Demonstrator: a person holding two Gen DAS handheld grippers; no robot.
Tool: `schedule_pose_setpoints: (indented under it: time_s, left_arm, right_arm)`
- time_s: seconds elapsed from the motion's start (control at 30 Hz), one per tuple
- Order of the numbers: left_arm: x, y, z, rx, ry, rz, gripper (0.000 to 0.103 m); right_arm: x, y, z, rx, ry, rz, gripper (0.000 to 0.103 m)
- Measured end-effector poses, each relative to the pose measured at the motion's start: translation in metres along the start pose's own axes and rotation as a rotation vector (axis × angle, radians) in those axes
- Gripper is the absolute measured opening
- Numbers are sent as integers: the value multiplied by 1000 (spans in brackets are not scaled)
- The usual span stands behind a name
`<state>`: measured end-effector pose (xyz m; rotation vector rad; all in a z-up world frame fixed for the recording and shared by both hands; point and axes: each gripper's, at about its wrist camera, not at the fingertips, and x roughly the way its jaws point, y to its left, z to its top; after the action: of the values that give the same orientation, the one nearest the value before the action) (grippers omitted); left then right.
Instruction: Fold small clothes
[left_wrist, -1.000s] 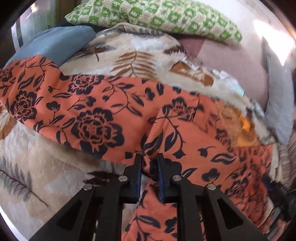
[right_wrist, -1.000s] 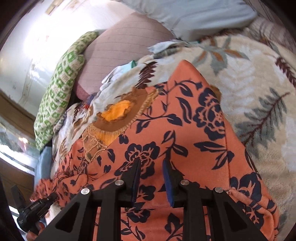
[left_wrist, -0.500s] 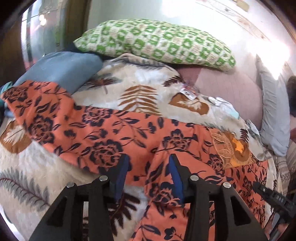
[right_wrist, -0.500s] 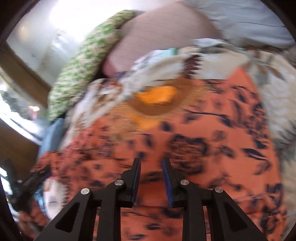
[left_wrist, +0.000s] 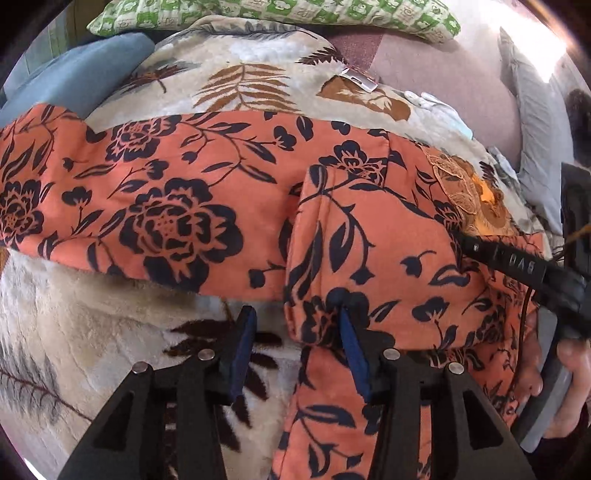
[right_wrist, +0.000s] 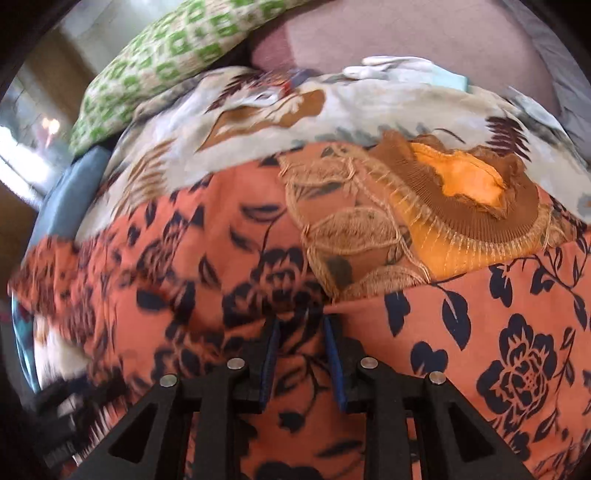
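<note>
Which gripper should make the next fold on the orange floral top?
Right gripper, probably: its fingers look closed on the orange floral top. The left gripper has just opened and holds nothing.

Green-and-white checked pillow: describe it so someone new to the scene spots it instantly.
Start at the beige leaf-print fleece blanket covering the bed. Follow it past the orange garment with black flowers to the far edge. The green-and-white checked pillow lies there, the only green thing, beside a plain blue cushion and a mauve one.
</note>
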<state>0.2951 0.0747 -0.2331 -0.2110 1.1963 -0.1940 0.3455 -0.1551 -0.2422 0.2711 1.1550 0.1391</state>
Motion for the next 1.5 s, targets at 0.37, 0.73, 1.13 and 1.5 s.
schedule_pose_setpoints:
  time_s: [0.37, 0.73, 1.13, 1.5]
  left_arm:
    - [-101, 118, -2, -299, -285, 194, 67]
    - [-134, 277, -33, -824, -474, 174, 76]
    - [-123, 254, 8, -721, -583, 204, 49]
    - [-141, 206, 8, -577, -622, 238, 10]
  right_arm:
    - [-97, 13, -55, -95, -173, 58, 29]
    - [-141, -67, -122, 5, -265, -19, 29]
    - [-123, -100, -113, 81, -240, 13, 29]
    - [-134, -119, -110, 180, -286, 32, 29]
